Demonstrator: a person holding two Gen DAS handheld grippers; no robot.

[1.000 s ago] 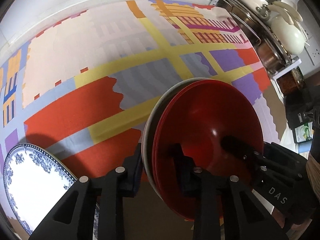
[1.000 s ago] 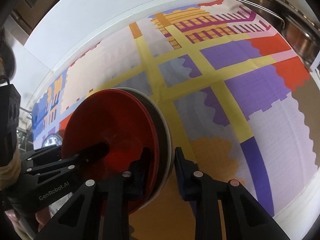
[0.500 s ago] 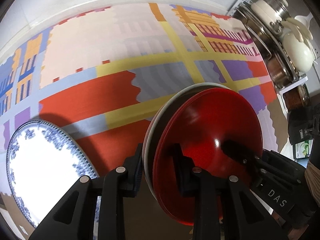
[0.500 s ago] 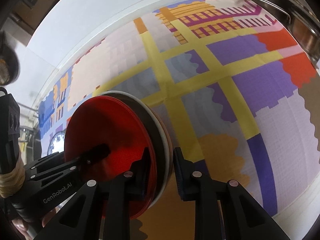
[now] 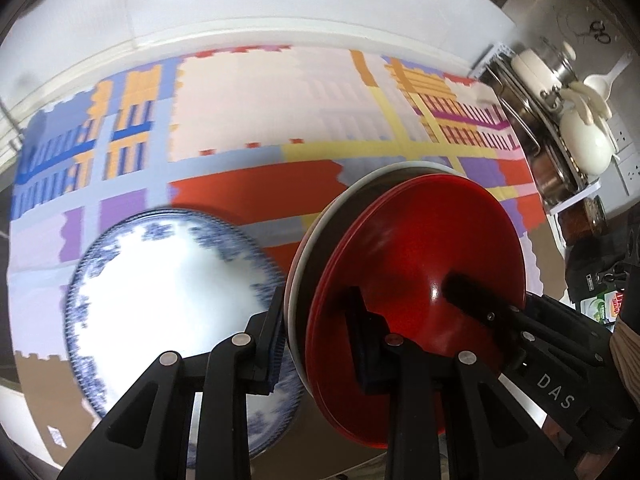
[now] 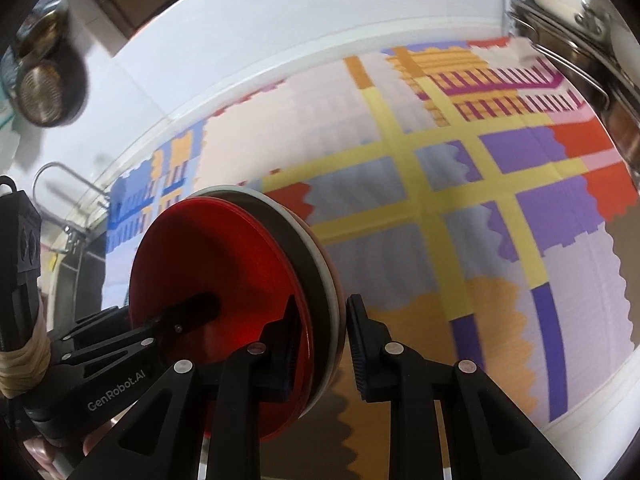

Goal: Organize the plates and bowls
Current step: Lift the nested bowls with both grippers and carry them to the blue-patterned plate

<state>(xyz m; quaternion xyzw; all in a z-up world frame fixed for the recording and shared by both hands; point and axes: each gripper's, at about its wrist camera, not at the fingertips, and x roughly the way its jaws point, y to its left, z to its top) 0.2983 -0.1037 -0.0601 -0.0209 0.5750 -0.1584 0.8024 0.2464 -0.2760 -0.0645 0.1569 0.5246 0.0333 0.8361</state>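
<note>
A stack of red plates backed by a white-rimmed plate is held on edge above the table. My left gripper is shut on its rim, one finger on each side. My right gripper grips the same stack from the other side; its right finger stands slightly off the white rim. A blue-and-white plate lies flat on the patterned tablecloth, just left of and below the stack.
A dish rack with pots, a lid and white utensils stands at the far right. A white wall runs along the back. A sink and faucet show at far left in the right wrist view.
Both grippers carried the stack leftward toward the blue-and-white plate, which now fills more of the left wrist view. The grip has not changed.
</note>
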